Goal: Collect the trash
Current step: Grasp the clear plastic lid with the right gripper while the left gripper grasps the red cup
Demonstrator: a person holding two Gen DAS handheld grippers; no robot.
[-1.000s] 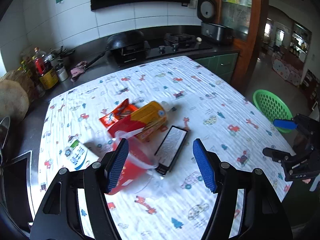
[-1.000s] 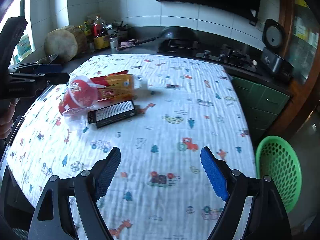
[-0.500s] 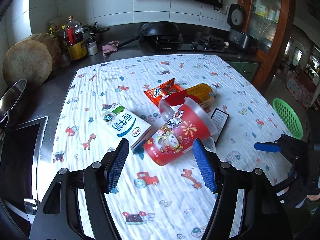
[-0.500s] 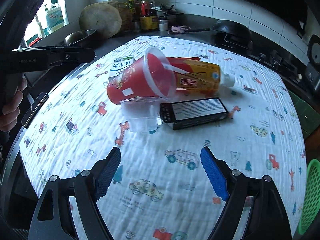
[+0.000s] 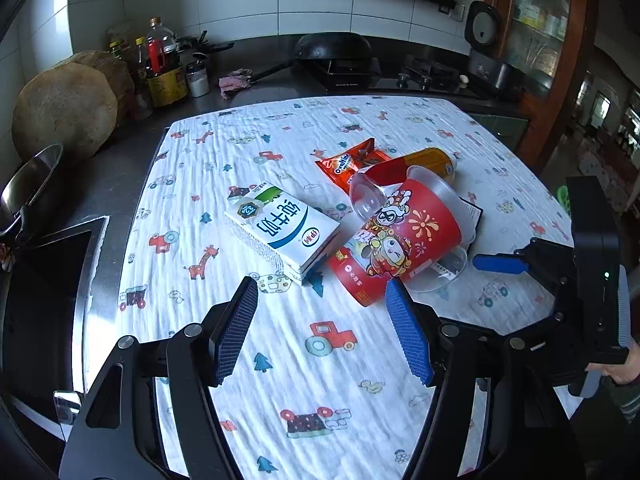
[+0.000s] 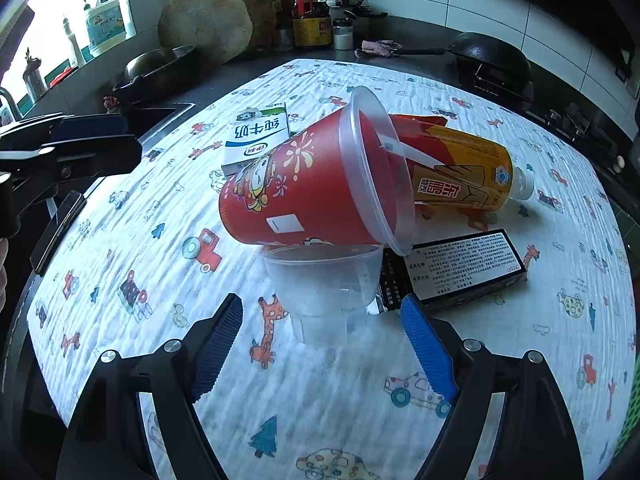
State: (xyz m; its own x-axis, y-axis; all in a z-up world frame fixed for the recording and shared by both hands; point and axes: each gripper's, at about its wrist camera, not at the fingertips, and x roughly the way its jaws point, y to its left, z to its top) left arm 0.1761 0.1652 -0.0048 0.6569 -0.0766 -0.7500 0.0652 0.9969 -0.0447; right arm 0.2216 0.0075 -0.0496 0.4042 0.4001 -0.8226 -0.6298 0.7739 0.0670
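A pile of trash lies on the patterned tablecloth [image 5: 328, 360]. A red paper cup [image 5: 396, 244] [image 6: 304, 196] lies on its side with a clear lid. A clear plastic cup [image 6: 324, 284] [image 5: 444, 272] lies under its rim. A white milk carton [image 5: 284, 228] [image 6: 256, 136], an orange bottle [image 6: 460, 176] [image 5: 432, 160], a red snack wrapper [image 5: 348, 164] and a black box [image 6: 460, 268] lie around it. My left gripper [image 5: 324, 332] is open just short of the carton and red cup. My right gripper [image 6: 324, 352] is open, its fingers on either side of the clear cup's base.
A counter with a wok [image 5: 332, 48], stove, oil bottles [image 5: 160, 64] and round wooden blocks [image 5: 64, 108] runs behind the table. A sink [image 5: 44, 292] lies at the left. A green basket edge [image 6: 632, 412] shows at the far right.
Both grippers have swung round and closed in on the trash pile. The right one has come much nearer, up to the clear cup. Both stay open.
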